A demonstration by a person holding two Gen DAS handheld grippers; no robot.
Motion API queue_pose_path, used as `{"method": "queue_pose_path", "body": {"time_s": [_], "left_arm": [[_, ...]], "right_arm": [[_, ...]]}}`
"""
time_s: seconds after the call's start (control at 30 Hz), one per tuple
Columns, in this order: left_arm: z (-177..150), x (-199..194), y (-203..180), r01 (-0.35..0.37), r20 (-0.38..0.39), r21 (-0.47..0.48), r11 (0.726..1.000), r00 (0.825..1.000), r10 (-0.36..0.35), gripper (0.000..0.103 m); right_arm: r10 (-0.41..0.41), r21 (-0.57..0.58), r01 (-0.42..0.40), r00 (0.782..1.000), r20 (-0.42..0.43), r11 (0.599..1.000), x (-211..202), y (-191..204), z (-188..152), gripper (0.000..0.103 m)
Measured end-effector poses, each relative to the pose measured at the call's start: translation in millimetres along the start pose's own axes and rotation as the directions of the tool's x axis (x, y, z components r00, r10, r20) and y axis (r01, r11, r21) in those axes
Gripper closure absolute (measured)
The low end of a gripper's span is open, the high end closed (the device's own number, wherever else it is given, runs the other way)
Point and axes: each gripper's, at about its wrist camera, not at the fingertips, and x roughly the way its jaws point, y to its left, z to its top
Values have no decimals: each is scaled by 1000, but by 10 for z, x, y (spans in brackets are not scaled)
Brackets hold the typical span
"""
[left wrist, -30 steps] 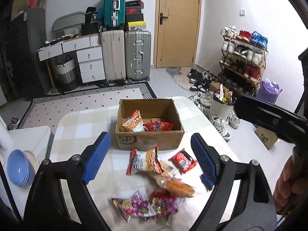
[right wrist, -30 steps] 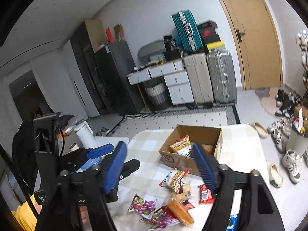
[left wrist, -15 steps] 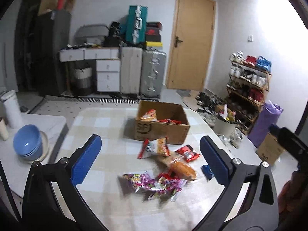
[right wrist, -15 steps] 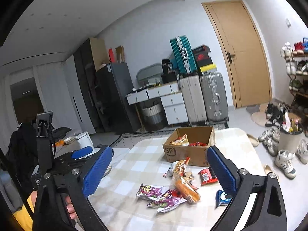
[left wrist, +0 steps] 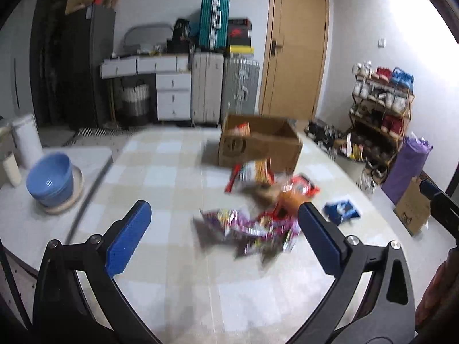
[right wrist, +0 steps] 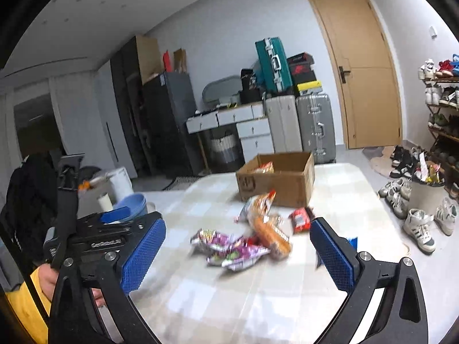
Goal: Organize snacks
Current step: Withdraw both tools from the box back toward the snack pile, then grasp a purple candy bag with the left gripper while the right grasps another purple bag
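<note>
Grippers (left wrist: 223, 243) wide; snacks (right wrist: 265, 167) in box (right wrist: 287, 192)

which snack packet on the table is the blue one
The small blue packet lying alone at the right of the pile, near the table edge; the others are purple, red or orange.

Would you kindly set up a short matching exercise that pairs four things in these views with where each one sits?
Things:
1. cardboard box
2. blue bowls
3. purple snack packets
4. blue snack packet

Places:
A. on the white side surface left of the checked table
B. alone on the table, right of the snack pile
C. at the near edge of the snack pile
D. at the far end of the table, with snacks already inside

Pairs: 1-D, 2-A, 3-C, 4-B
</note>
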Motion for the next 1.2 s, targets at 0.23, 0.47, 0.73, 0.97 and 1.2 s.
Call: {"method": "queue_pose_path", "body": {"time_s": [0.23,0.47,0.73,0.97,1.2], "left_arm": [[-218,751,20,10,-107,-23,1000,994,-12,1],[-277,1353,138,30,-178,-70,997,983,-42,1],[-244,1927,318,56,-249,-194,979,963,-104,2],[-205,2454,491,87,-333,-370,925,917,-219,2],[-185,2683,435,116,-333,-368,923,910,-247,33]], "right_arm": [[-9,-29,8,1000,-18,1000,239,-22,-260,1],[47,14,-46,993,-107,999,627,-83,-407,1],[92,33,-88,986,-136,996,930,-218,-389,1],[118,71,-105,972,-201,992,1189,-340,-479,1],[131,116,-105,959,-253,988,1405,-439,-574,1]]}}
